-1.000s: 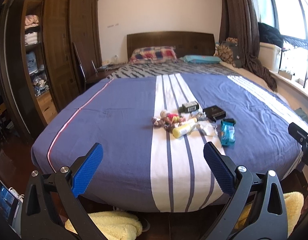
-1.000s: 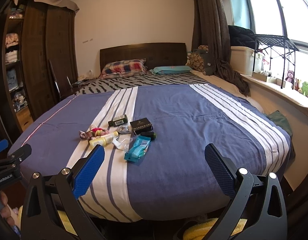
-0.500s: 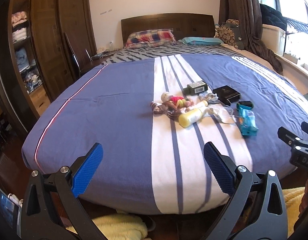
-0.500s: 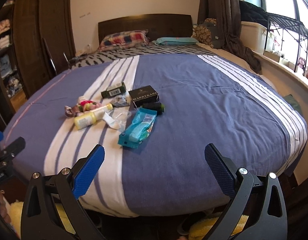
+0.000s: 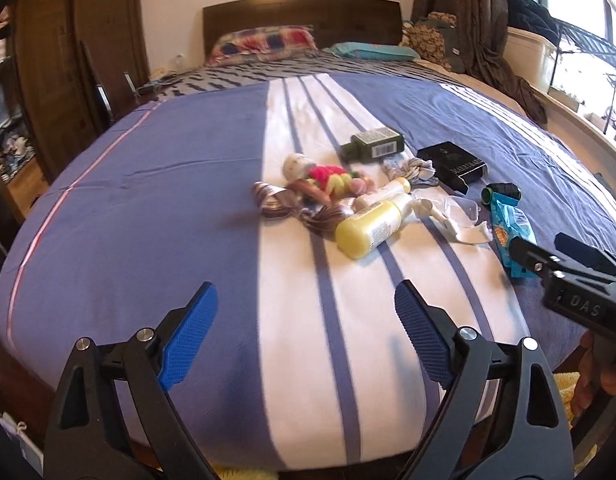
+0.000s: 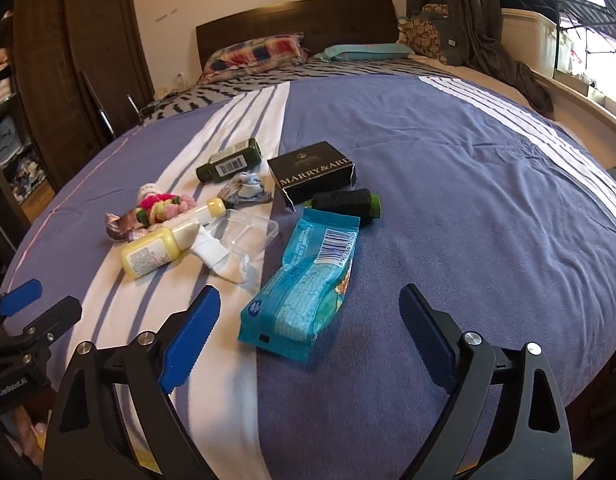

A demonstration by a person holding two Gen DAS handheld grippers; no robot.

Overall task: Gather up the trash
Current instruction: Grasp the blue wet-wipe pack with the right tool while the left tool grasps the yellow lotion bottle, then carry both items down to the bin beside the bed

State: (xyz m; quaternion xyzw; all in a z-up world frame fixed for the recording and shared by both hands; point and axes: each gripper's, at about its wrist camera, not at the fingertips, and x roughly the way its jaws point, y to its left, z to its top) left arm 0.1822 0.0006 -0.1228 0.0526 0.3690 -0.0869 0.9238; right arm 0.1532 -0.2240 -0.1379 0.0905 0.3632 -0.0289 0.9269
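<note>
A heap of small items lies on the blue and white striped bed (image 5: 148,208). It holds a yellow bottle (image 5: 374,226) (image 6: 156,252), a teal snack packet (image 6: 304,284) (image 5: 512,232), a black box (image 6: 312,172) (image 5: 454,164), a dark green bottle (image 6: 230,160) (image 5: 374,144), a black thread spool (image 6: 344,204), a clear plastic case (image 6: 248,234), white crumpled paper (image 6: 224,260) and coloured hair ties (image 5: 328,178). My left gripper (image 5: 304,332) is open and empty, short of the heap. My right gripper (image 6: 308,332) is open and empty, just before the teal packet.
A dark headboard (image 5: 300,12) and plaid pillow (image 5: 268,40) stand at the far end. A wooden wardrobe (image 5: 68,60) is on the left. Curtains (image 6: 468,8) and a window sill are on the right. Yellow towel shows below the bed edge.
Both grippers have moved forward toward the bed; the heap now looks much nearer and larger. Both stay open and empty.
</note>
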